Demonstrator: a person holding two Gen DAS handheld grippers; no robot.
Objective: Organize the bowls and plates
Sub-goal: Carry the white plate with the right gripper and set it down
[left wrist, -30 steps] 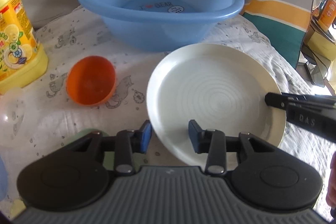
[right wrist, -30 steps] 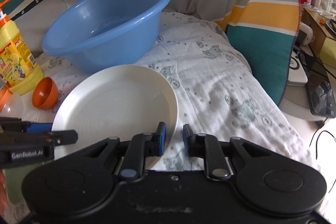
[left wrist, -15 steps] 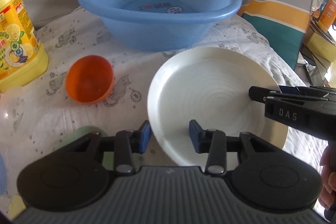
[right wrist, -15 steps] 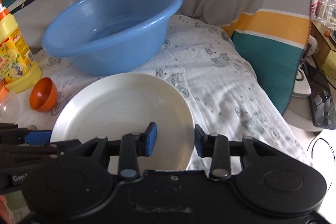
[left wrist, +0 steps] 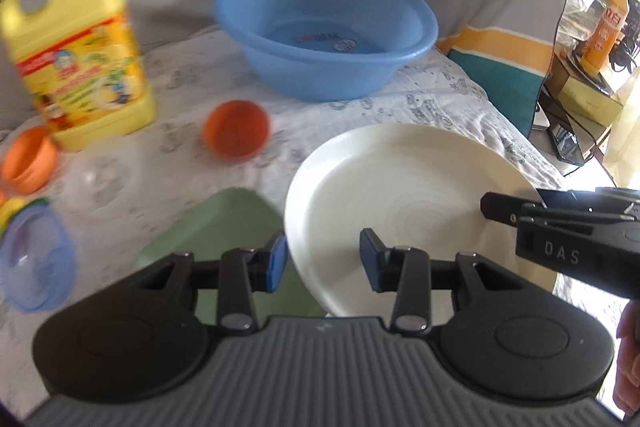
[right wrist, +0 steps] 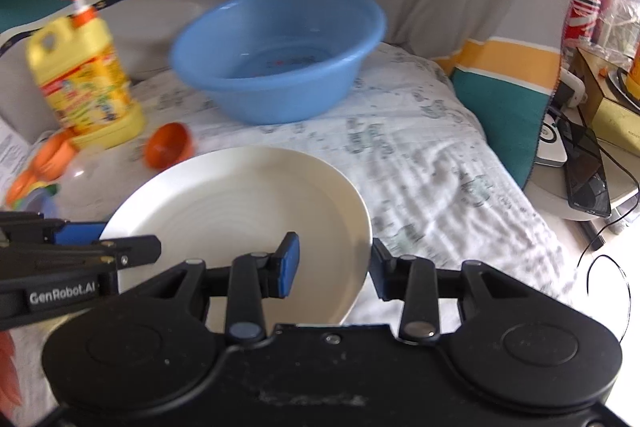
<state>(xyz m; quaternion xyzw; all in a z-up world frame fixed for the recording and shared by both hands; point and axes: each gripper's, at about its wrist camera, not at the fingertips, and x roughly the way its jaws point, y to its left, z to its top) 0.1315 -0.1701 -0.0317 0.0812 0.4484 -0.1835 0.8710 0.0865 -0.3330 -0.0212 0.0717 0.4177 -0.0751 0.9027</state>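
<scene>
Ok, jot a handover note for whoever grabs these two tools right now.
Left tool: closed on the white plate at its near rim.
Right tool: jaws just opened, opposite rim between them; grip unclear.
Plate appears lifted, partly over the green dish.
Orange bowl lies loose on the cloth; blue basin stands behind.
Done: nothing stacked yet.
Left: place plate, gather bowls.

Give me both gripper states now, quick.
Left gripper: closed on the white plate rim.
Right gripper: jaws have just been opening, plate rim between them; grip cannot be told.
</scene>
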